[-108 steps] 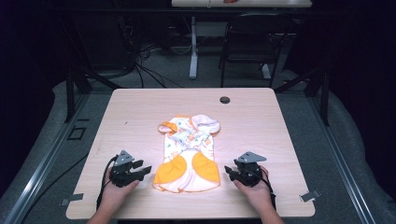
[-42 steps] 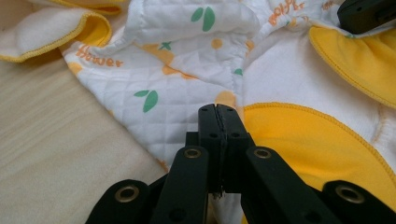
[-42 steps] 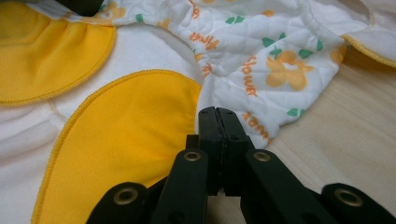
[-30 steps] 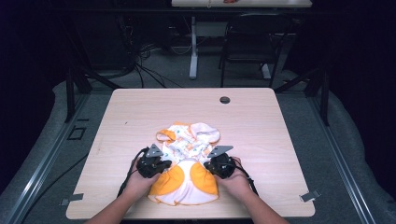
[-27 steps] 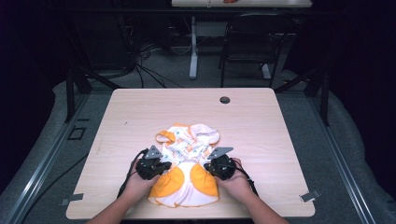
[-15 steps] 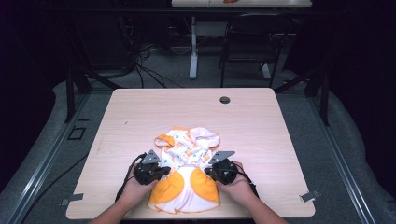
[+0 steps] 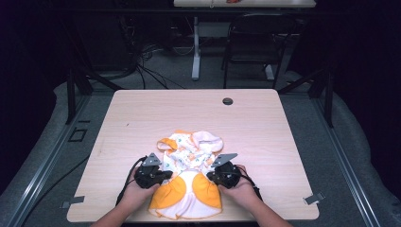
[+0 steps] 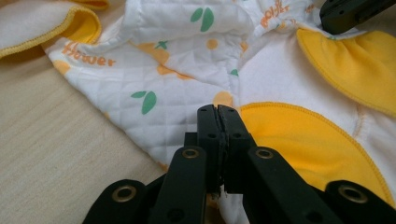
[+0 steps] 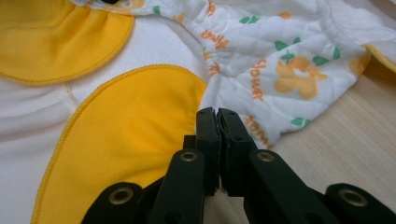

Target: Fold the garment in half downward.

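High view: a small printed garment (image 7: 189, 184) with orange patches lies near the table's (image 7: 265, 123) near edge, the left gripper (image 7: 152, 175) and right gripper (image 7: 223, 174) at its sides. Left gripper view: jaws pressed together on the quilted cloth's edge. Right gripper view: jaws likewise clamped on fabric. Moving both hands evenly should keep the fabric from bunching.

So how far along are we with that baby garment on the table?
Done: both tongs, left and right, sit at the sides of the white quilted baby garment with orange patches. In hand: each looks shut on its fabric. Left: it lies crumpled, not yet smoothed or folded.
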The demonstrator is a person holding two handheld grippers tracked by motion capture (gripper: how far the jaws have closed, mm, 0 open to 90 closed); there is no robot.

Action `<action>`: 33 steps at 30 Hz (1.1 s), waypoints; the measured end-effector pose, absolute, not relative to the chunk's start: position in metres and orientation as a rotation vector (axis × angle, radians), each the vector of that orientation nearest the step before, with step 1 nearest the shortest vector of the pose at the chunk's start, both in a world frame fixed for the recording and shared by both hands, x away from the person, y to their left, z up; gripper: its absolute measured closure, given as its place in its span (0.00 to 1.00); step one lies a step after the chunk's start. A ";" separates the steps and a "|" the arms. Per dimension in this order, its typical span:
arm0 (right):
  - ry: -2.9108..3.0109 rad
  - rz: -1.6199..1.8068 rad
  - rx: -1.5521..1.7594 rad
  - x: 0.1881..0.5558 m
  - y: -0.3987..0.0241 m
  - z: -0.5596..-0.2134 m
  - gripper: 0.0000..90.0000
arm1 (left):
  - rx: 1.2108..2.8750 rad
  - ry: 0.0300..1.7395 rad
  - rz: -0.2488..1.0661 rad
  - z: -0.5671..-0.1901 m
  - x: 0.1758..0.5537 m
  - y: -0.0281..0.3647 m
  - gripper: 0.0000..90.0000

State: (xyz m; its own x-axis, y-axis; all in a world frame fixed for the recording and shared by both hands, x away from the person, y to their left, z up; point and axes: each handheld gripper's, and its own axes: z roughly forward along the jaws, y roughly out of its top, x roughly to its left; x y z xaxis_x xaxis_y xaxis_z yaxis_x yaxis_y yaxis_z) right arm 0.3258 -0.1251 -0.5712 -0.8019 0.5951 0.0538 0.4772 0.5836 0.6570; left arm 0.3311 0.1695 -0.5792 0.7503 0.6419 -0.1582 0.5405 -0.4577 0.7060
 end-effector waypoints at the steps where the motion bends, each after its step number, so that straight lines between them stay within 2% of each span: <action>1: 2.642 1.025 0.904 0.327 -0.125 -0.570 0.97 | 2.161 0.884 0.159 -0.577 0.333 0.170 0.98; 7: 2.633 1.020 0.901 0.339 -0.125 -0.556 0.95 | 2.154 0.886 0.207 -0.562 0.347 0.171 0.95; 14: 2.603 1.003 0.922 0.361 -0.123 -0.541 0.87 | 2.160 0.895 0.259 -0.543 0.372 0.171 0.85; 19: 2.586 0.989 0.944 0.379 -0.121 -0.534 0.85 | 2.183 0.904 0.279 -0.536 0.389 0.167 0.81; 23: 2.577 0.972 0.966 0.391 -0.120 -0.532 0.81 | 2.191 0.913 0.292 -0.532 0.400 0.163 0.82; 33: 2.589 0.956 0.967 0.420 -0.113 -0.526 0.81 | 2.160 0.922 0.241 -0.527 0.431 0.158 0.84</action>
State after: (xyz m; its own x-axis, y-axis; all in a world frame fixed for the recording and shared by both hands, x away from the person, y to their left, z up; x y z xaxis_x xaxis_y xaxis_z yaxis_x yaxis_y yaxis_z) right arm 0.4198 -0.1125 -0.5260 -0.7603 0.6492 0.0228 0.5082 0.5725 0.6434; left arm 0.4305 0.1576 -0.5265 0.7215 0.6828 -0.1154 0.5392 -0.4493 0.7123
